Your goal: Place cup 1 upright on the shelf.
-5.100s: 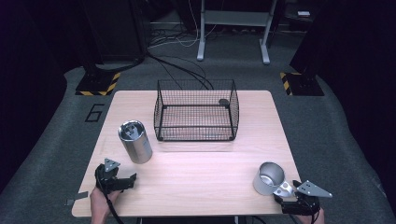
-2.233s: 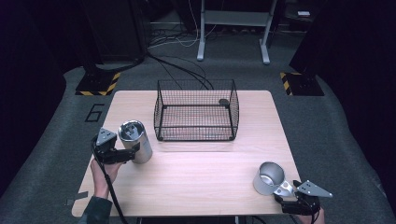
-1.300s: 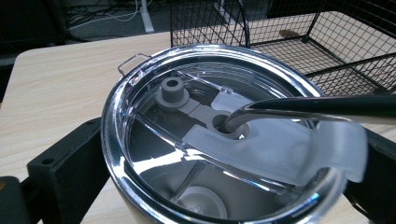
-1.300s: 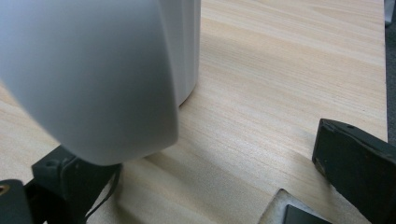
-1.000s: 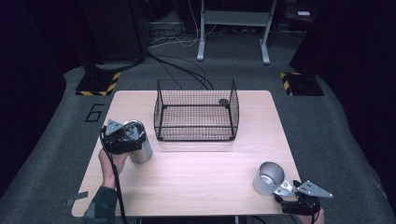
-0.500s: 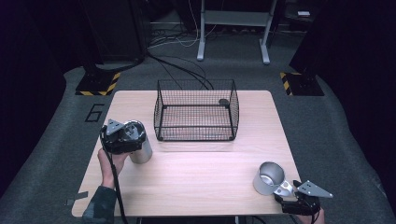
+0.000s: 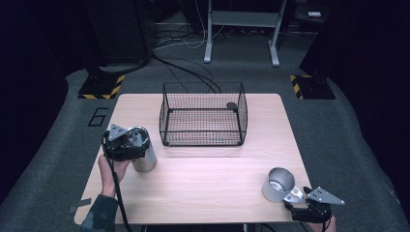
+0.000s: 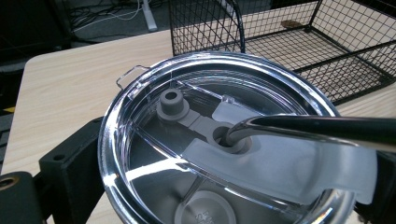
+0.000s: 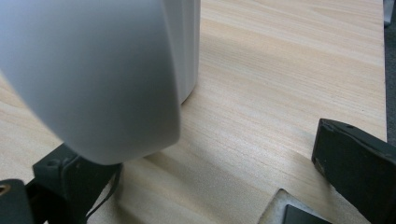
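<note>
A steel tumbler [image 7: 145,162] with a clear lid [image 8: 187,135] and a metal straw [image 8: 322,128] stands at the table's left. My left gripper [image 7: 127,145] is at its top, one black jaw against each side of the lid rim, shut on it. A person's hand holds that gripper from below. At the front right stands a steel mug [image 7: 277,183], handle toward my right gripper [image 7: 297,201]. In the right gripper view the mug [image 9: 93,70] looms blurred above the left jaw, and my right gripper [image 9: 201,186] is open over bare wood.
A black wire basket [image 7: 203,140] stands at the back middle of the wooden table [image 7: 208,183], with a small dark object [image 7: 232,105] inside. The basket [image 8: 289,42] rises just beyond the tumbler. Cables and stand legs lie on the floor behind.
The left gripper came up from the table's front left edge to the tumbler's top and has held still for the last second. The right gripper and mug have not moved.
</note>
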Available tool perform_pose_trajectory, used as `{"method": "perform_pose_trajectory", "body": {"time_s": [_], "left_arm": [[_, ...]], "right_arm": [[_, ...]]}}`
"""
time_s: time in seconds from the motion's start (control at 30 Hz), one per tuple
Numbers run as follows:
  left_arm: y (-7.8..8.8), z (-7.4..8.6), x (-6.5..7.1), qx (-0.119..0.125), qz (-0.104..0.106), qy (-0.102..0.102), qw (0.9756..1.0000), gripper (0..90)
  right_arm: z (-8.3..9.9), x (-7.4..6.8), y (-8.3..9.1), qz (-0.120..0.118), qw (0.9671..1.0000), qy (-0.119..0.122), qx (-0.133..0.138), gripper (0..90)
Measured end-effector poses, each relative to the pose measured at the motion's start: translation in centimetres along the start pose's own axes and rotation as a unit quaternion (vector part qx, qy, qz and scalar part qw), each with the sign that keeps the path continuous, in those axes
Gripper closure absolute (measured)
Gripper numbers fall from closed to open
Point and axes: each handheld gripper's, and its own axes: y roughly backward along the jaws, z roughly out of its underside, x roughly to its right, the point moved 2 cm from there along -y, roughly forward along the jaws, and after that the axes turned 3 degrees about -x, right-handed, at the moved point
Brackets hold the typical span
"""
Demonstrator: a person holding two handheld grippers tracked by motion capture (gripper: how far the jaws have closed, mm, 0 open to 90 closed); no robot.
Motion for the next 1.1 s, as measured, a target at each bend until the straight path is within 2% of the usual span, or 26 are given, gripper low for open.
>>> {"method": "perform_pose_trajectory", "body": {"time_s": [0.27, 0.63, 0.83, 0.87, 1.1], "left_arm": [[1.0, -0.2, 0.2, 0.002, 0.003, -0.010, 0.9999, 3.9], [2.4, -0.8, 1.0, 0.002, 0.020, -0.030, 0.9993, 3.9], [2.5, -0.8, 1.1, 0.005, 0.020, -0.032, 0.9993, 3.9], [3.0, -1.2, 1.7, 0.004, 0.030, -0.044, 0.9986, 3.9], [3.3, -1.4, 2.2, 0.004, 0.041, -0.052, 0.9978, 3.9]], "right_arm": [[0.0, 0.0, 0.0, 0.000, 1.0000, 0.000, 0.000, 1.3], [0.0, 0.0, 0.0, 0.001, 1.0000, -0.002, 0.000, 1.3], [0.0, 0.0, 0.0, 0.001, 1.0000, -0.001, 0.000, 1.2], [0.0, 0.0, 0.0, 0.001, 1.0000, -0.001, 0.000, 1.2], [0.0, 0.0, 0.0, 0.002, 1.0000, 0.000, 0.002, 1.3]]}}
